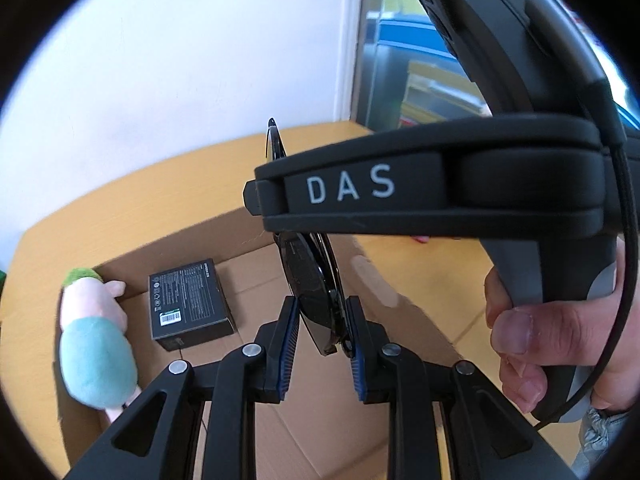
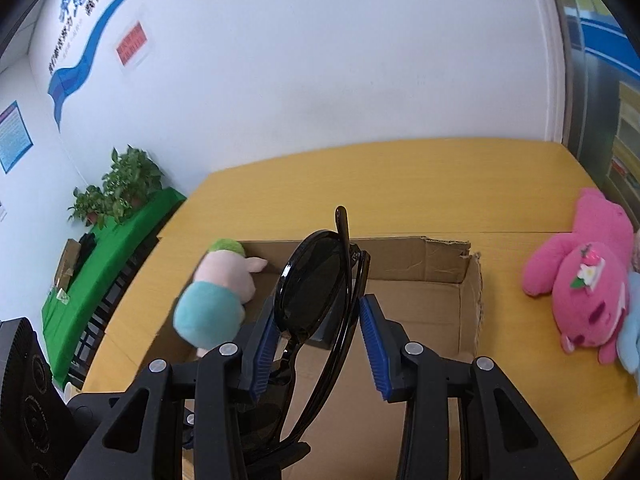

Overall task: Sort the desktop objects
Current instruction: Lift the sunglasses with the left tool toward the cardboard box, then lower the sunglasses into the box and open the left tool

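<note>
Folded sunglasses [image 1: 316,292] sit pinched between left gripper [image 1: 320,334] fingers and inside the right gripper's [image 2: 320,344] looser fingers above the cardboard box [image 2: 440,264], seemingly awaiting release inside.

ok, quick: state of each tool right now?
Left tool: closed on the sunglasses.
Right tool: straddles the same sunglasses; cannot be told whether it grips them.
</note>
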Demonstrator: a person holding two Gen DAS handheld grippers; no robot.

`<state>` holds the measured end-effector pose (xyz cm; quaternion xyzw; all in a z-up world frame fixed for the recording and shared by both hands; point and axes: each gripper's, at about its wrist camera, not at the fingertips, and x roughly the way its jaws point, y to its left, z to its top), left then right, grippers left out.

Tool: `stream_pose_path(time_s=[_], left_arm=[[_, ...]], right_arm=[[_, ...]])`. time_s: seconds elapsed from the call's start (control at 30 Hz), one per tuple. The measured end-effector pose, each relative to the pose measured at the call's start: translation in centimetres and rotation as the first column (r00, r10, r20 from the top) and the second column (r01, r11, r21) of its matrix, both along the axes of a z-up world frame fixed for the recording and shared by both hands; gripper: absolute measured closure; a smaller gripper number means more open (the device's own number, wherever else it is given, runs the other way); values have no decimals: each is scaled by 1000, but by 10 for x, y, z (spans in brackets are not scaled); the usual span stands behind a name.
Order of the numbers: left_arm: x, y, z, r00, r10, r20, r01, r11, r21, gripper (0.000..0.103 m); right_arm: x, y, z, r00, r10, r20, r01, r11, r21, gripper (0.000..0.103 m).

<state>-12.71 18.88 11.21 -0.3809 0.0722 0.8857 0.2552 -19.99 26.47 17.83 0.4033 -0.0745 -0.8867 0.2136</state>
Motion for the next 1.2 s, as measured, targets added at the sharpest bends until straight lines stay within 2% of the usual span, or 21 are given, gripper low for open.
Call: stream_pose_path(time_s=[0.2, 0.33, 0.53, 0.73, 0.93, 1.1, 1.2], left_arm=[[-62, 6, -42, 992, 17, 124, -18, 1000, 10, 81], [-93, 13, -73, 978, 30, 205, -31, 1000, 1, 81], [-122, 19, -117, 947, 68, 315, -68, 998, -10, 81], [-132, 24, -144, 920, 94, 379, -89, 996, -31, 81], [-131, 23, -151, 913, 110, 393, -107, 994, -31, 81], [-121, 13, -140, 920, 131, 369, -122, 991, -46, 74], [-106, 6, -121, 935, 121, 333, -120, 992, -24, 73]], right_arm=[[-73, -2, -54, 992, -6, 123, 6, 1000, 6, 64], [-105, 5, -94, 978, -16, 207, 17, 1000, 0, 64], [-139, 7, -149, 946, -18, 323, 12, 1000, 23, 65], [-150, 13, -184, 918, -38, 394, 27, 999, 34, 66], [-148, 10, -188, 918, -42, 393, 26, 999, 46, 63], [-140, 12, -175, 932, -45, 359, 33, 999, 40, 46], [-126, 10, -146, 956, -45, 289, 20, 996, 87, 36]])
